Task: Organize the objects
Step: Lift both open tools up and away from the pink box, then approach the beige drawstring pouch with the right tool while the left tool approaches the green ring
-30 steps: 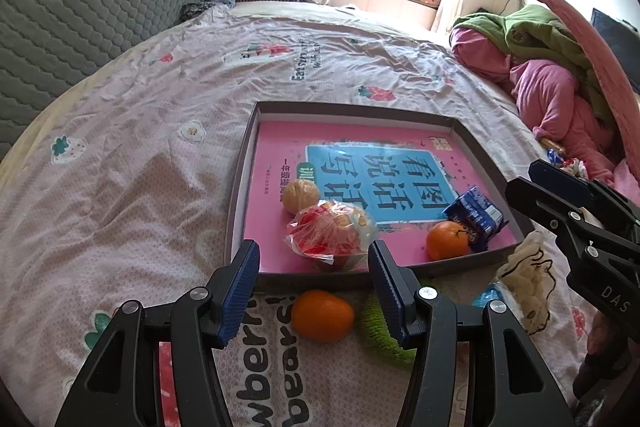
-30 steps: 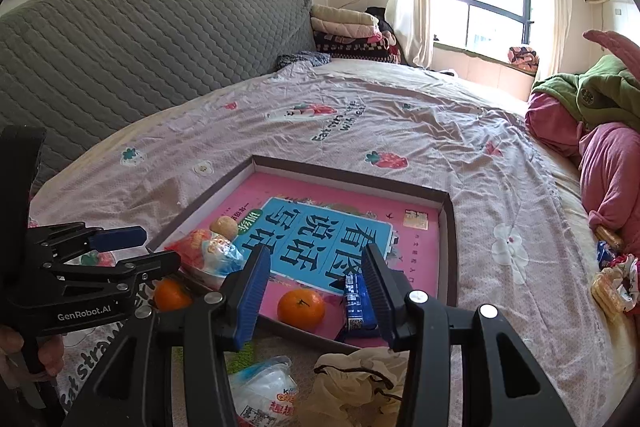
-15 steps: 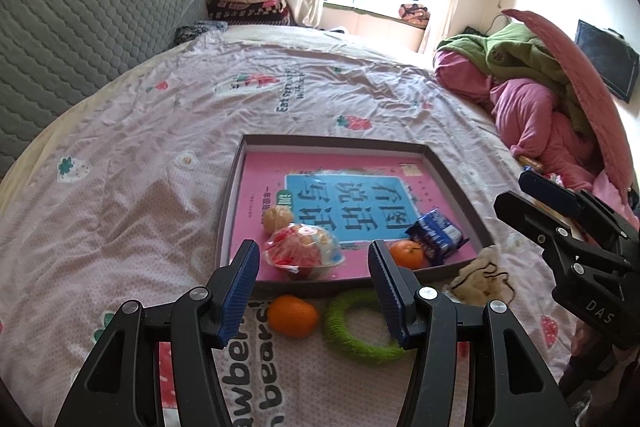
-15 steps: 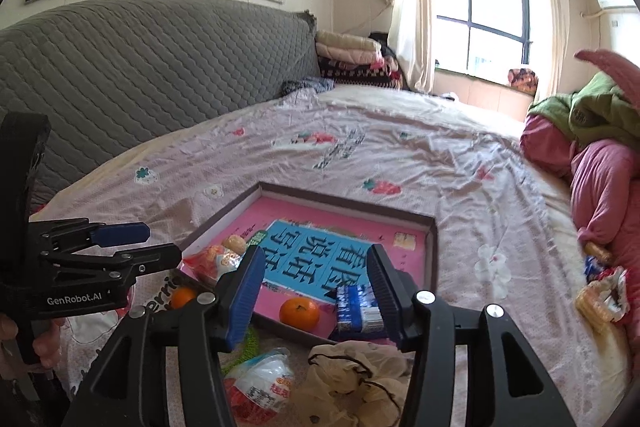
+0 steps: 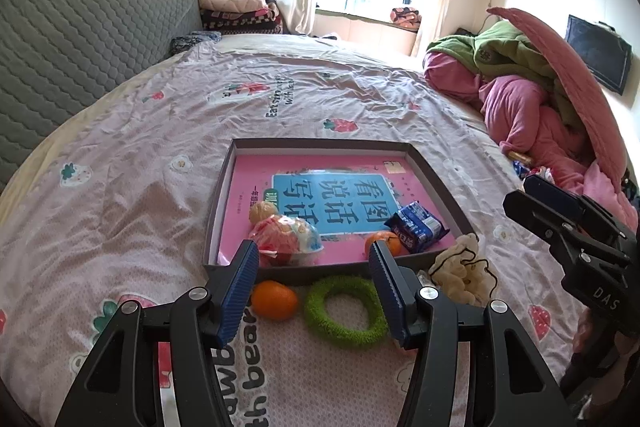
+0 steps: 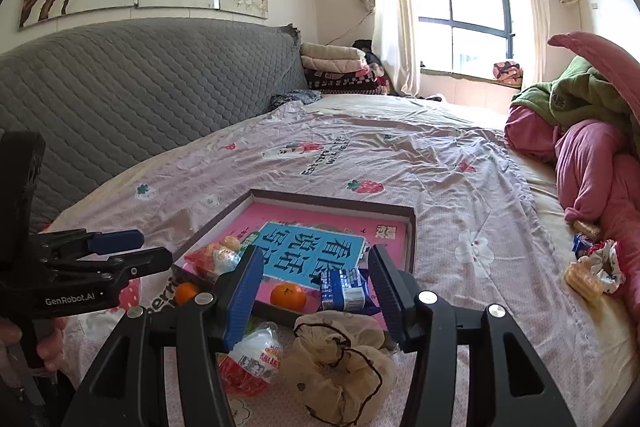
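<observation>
Biggest thing here is the tray point(image 5: 224, 203) sitting flat on the bed point(image 5: 120, 187). It looks like stiff card, light, probably flexes if you lift it by one wall, so I'd leave it put and bring stuff to it.

Inside: a pink book point(image 5: 320, 187) lying flat, a crinkly snack bag point(image 5: 286, 237), a blue packet point(image 5: 416, 225), one orange point(image 5: 382, 241) and a small pale ball (can't tell what it is) point(image 5: 262, 213).

Outside, along the near wall: the cream scrunchie point(image 6: 340, 351) is soft and floppy, so pinch a fold. The green ring point(image 5: 346, 311) is fuzzy and squashy, take it across one side of the loop. A wrapped egg toy point(image 6: 252, 359) looks slick and hard. The loose orange point(image 5: 274, 299) is firm and will roll, so grab across its middle.

Left tongs point(image 5: 312, 291) stand apart, empty. Right tongs point(image 6: 312, 291) have just been spreading, nothing between them.
</observation>
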Demonstrator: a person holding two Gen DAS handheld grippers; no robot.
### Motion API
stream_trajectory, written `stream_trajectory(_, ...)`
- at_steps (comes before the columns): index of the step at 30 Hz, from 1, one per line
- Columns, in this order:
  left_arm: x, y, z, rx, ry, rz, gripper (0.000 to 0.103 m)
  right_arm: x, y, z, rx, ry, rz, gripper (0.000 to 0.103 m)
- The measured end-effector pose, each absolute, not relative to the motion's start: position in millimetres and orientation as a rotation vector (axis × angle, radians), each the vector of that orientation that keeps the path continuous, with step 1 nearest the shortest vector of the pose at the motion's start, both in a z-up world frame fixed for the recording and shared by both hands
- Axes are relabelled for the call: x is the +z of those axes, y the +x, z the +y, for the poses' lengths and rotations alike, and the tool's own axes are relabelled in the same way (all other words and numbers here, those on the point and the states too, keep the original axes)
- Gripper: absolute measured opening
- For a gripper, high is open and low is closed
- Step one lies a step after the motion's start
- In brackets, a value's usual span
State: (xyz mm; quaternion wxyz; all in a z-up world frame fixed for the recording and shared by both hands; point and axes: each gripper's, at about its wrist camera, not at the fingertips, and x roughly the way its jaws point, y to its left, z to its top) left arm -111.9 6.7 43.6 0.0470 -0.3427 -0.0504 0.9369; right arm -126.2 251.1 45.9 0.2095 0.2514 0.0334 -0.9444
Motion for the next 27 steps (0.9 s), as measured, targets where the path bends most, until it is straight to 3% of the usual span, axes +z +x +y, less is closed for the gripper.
stream_trajectory(27,38.9,-101.2,28.7,2.834,-1.072,-0.070,0.059,27.6,-111.0,252.6,-2.677,0.746,0.239,0.055)
